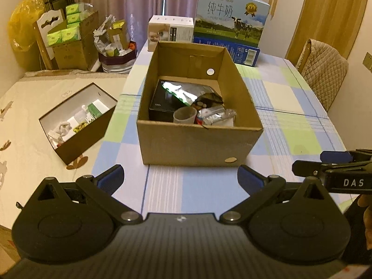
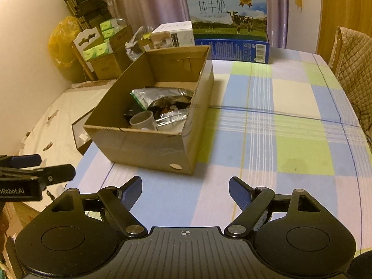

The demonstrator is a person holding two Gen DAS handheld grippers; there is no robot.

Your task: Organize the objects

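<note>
A: Okay, what is hidden or cut off?

B: Contents of the cardboard box (image 1: 200,125) are half masked by its near wall. A black box (image 1: 160,102), a silver foil bag (image 1: 186,90), a grey cup (image 1: 184,115) and crinkled clear packets (image 1: 216,115) are made out; smaller bits at the bottom cannot be identified. In the right wrist view the dark-sided box (image 2: 80,137) on the bedsheet is mostly blocked by the cardboard box (image 2: 148,144). The milk carton (image 1: 230,21) is clipped near the top of the frame.

A: Orientation of the cardboard box?

B: It is sat centre frame on the checked tablecloth (image 1: 290,125), open side up, long axis running away from the camera toward the milk carton. In the right wrist view it is seen left of centre, turned slightly.

A: Claws?

B: The left gripper (image 1: 180,179) is spread wide, nothing held, low in frame just short of the box. The right gripper (image 2: 184,191) is likewise spread wide and empty over bare cloth. Each is seen edge-on at the other view's side.
</note>
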